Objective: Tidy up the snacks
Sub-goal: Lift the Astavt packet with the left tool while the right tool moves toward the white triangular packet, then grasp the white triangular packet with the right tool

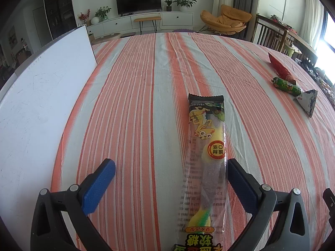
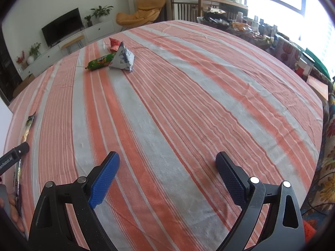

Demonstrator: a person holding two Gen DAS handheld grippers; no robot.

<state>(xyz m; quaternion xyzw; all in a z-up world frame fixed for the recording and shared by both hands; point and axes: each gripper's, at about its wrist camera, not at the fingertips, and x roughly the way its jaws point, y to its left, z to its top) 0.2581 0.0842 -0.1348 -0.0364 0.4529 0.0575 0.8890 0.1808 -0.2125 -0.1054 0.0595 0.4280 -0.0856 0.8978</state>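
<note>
The surface (image 1: pixel 136 83) was covered in an orange, white and grey striped cloth, a bit wrinkled, with a white board (image 1: pixel 41 87) lying along its left edge. Behind it sat a living room: a dark TV (image 1: pixel 138 1) on a white cabinet, potted plants, a mustard lounge chair (image 1: pixel 226 18), and a bright window on the right. The left hand-held gripper (image 1: pixel 171 177) was spread wide, with a long gummy candy packet (image 1: pixel 206 156) lying flat between its fingers, nearer the right one. The right hand-held gripper (image 2: pixel 167 171) was spread wide too, over bare cloth. Well apart at the far side lay a green sausage stick (image 2: pixel 100 61), a white pyramid packet (image 2: pixel 122 57) and a red packet (image 2: pixel 114 42), bunched together.
</note>
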